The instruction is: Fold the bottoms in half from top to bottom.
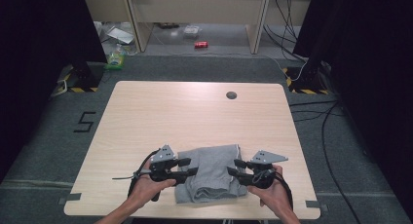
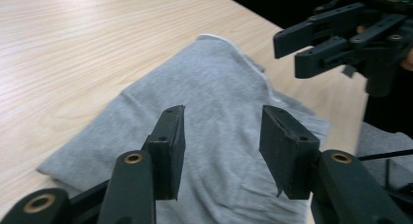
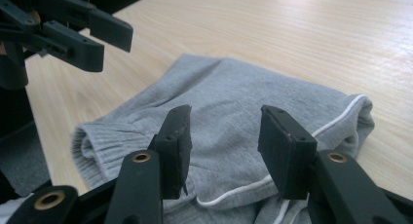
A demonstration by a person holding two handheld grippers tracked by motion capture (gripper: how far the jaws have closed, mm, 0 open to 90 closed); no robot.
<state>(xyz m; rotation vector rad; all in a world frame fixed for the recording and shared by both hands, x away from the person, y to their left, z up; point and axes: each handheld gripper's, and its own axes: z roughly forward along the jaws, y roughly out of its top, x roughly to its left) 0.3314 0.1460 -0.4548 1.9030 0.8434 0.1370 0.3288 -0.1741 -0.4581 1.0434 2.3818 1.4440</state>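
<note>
Near the front edge of the wooden table (image 1: pixel 146 112) lies a folded grey garment (image 1: pixel 213 173) with white piping. Left gripper (image 1: pixel 189 167) and right gripper (image 1: pixel 233 166) flank it on either side, jaws spread apart over the cloth and pinching nothing, each held in a hand (image 1: pixel 146 187).

the folded garment (image 1: pixel 212 172) lies on the tabletop (image 1: pixel 195 112) at the middle of its near edge. the left gripper (image 1: pixel 186 166) sits at the garment's left side, the right gripper (image 1: pixel 234 166) at its right, facing each other across it.
</note>
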